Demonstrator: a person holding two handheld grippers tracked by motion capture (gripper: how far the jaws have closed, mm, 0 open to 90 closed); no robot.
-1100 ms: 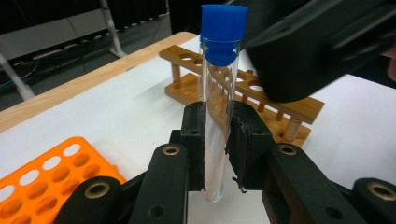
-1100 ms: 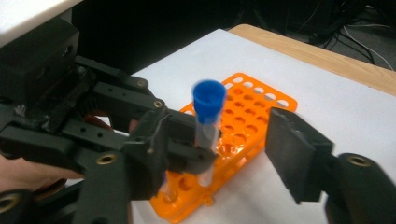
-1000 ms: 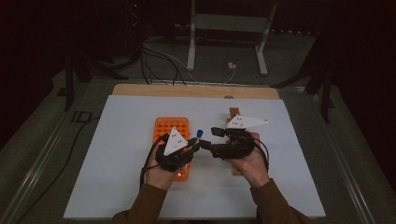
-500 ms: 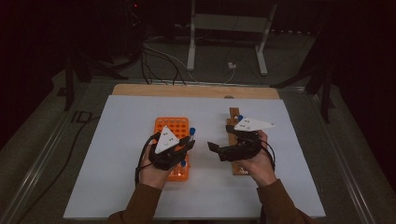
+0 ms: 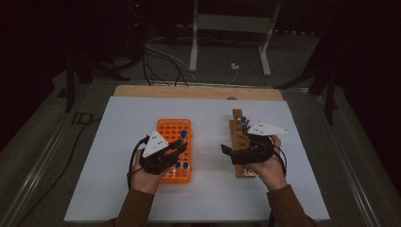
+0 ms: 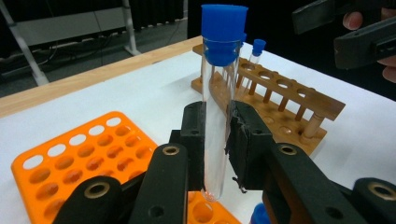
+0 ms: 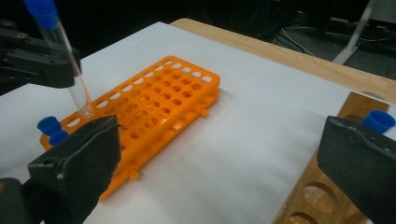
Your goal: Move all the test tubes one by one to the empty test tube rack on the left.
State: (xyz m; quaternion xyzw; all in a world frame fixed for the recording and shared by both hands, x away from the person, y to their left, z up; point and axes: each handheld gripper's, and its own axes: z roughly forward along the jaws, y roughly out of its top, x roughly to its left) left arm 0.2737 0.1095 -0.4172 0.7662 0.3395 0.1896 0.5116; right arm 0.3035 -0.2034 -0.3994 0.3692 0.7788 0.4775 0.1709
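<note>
The left hand-held gripper [image 6: 217,140] is clamped on a blue-capped test tube [image 6: 219,107], upright over the near end of the orange rack [image 5: 174,150], so the next move is lowering it into a free hole, while the right hand-held gripper [image 7: 219,158], its jaws just opened wide and empty, hovers beside the wooden rack [image 5: 239,142] toward the desk's right edge.

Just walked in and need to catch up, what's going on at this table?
A person is moving blue-capped test tubes between two racks. The left gripper is shut on a test tube, held upright over the orange rack. The right gripper has just been opening with nothing between its fingers, beside the wooden rack.
</note>
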